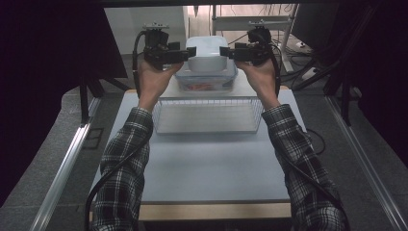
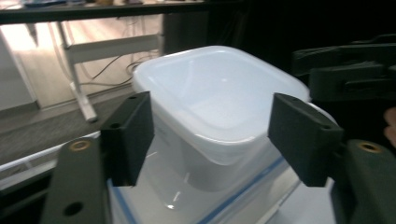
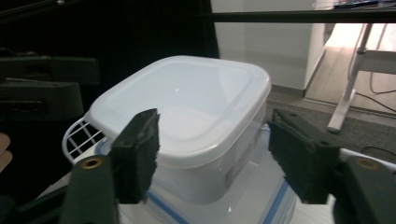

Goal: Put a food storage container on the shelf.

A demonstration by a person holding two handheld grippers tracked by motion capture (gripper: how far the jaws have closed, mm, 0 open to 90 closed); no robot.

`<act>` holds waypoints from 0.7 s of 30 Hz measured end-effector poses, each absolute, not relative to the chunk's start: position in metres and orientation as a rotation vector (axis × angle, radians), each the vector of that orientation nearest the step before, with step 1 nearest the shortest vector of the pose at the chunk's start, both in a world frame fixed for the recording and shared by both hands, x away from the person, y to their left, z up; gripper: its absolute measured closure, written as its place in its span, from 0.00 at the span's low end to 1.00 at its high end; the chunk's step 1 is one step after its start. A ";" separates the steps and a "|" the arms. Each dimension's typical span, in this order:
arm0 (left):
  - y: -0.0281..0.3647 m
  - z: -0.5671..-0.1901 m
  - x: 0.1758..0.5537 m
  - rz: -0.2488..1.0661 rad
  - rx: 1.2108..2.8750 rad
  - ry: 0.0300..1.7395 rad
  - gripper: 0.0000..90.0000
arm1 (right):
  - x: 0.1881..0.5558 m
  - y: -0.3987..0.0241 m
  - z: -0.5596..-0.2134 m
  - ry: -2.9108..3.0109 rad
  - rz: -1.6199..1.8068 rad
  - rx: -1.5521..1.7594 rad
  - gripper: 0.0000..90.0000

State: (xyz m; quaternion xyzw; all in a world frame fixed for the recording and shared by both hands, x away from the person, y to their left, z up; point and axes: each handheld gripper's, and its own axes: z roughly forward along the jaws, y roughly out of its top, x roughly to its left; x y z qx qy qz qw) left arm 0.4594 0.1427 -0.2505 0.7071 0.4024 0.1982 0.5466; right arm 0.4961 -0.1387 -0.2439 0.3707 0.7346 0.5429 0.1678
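A white tub (image 1: pixel 207 54) sits upright in the top of a clear box with a blue seal (image 1: pixel 207 81), at the table's far edge. My left gripper (image 1: pixel 186 54) reaches in level at the tub's left side and my right gripper (image 1: pixel 226 52) at its right side. In the left gripper view the tub (image 2: pixel 219 98) lies between the spread jaws of the left gripper (image 2: pixel 212 135), and no pad presses on it. The right gripper (image 3: pixel 217 154) straddles the tub (image 3: pixel 187 102) the same way, with a gap at its far pad. Both are open.
A white wire basket (image 1: pixel 208 115) stands just in front of the stacked boxes, between my forearms. The pale table top (image 1: pixel 207 168) stretches toward me. Something red shows inside the clear box (image 1: pixel 199 87). Desk legs and cables stand beyond the table.
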 end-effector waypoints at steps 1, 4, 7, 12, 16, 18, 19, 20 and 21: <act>0.142 -0.252 0.457 0.460 1.679 0.932 0.28 | 0.495 -0.139 -0.245 2.099 1.549 1.045 0.31; 0.141 -0.257 0.451 0.460 1.700 0.896 0.22 | 0.489 -0.140 -0.248 2.118 1.565 1.010 0.26; 0.142 -0.265 0.444 0.452 1.709 0.871 0.20 | 0.484 -0.141 -0.252 2.132 1.564 0.971 0.21; 0.145 -0.276 0.435 0.438 1.741 0.850 0.13 | 0.474 -0.143 -0.261 2.176 1.526 0.921 0.15; 0.147 -0.286 0.427 0.431 1.763 0.840 0.09 | 0.464 -0.145 -0.270 2.199 1.505 0.890 0.12; 0.148 -0.291 0.422 0.426 1.784 0.820 0.08 | 0.459 -0.147 -0.274 2.208 1.501 0.880 0.11; 0.148 -0.294 0.420 0.417 1.791 0.815 0.08 | 0.457 -0.148 -0.277 2.211 1.503 0.873 0.10; 0.148 -0.296 0.417 0.407 1.794 0.807 0.07 | 0.455 -0.149 -0.279 2.216 1.501 0.866 0.10; 0.148 -0.298 0.416 0.403 1.794 0.801 0.07 | 0.453 -0.150 -0.282 2.219 1.497 0.860 0.10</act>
